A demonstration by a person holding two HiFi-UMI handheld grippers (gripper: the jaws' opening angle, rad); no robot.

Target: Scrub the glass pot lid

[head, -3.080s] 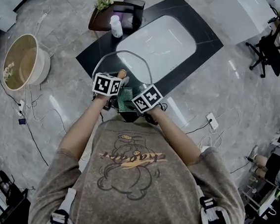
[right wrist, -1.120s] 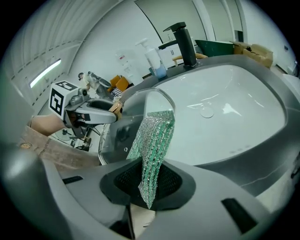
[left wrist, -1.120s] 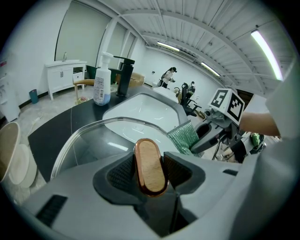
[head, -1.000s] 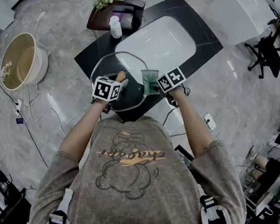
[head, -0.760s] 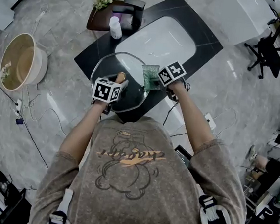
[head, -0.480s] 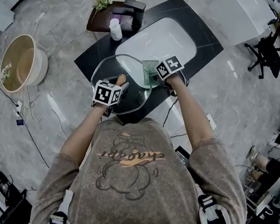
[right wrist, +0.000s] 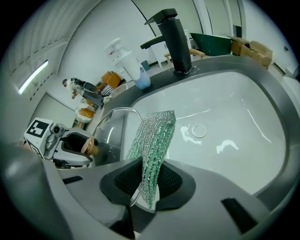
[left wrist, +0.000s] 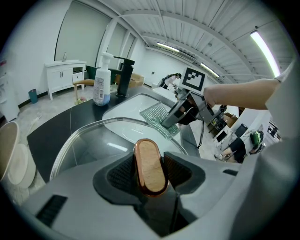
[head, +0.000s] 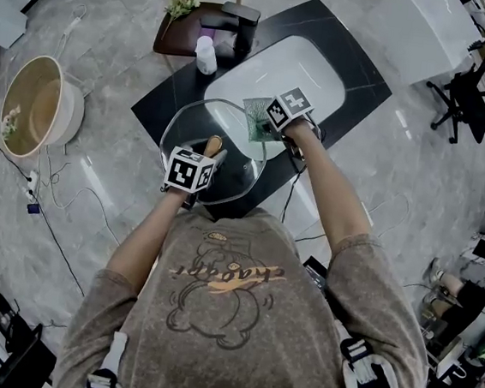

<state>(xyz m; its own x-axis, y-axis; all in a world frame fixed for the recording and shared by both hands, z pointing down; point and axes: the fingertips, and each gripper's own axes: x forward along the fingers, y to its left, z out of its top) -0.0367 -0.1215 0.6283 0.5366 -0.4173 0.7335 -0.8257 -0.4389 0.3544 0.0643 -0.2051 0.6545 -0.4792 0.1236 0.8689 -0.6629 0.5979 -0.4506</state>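
Since three seconds ago the right tool (right wrist: 149,180) has carried its pinched green mesh cloth (right wrist: 157,136) from the glass pot lid's (head: 238,158) near edge to its far right rim. Left tool (left wrist: 150,171) clamps the wooden knob (left wrist: 149,165), holding the lid over the tabletop's (head: 359,68) near edge. Scrubbing well means pressing the cloth flat, knob steady. Only the right gripper view shows the sink drain (right wrist: 199,130).

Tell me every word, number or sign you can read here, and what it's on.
None reads clearly.
Shirt: a script word on the print, upside down here, illegible.
Pump bottle: label too blurred.
Marker cubes: black-and-white square patterns, no letters.
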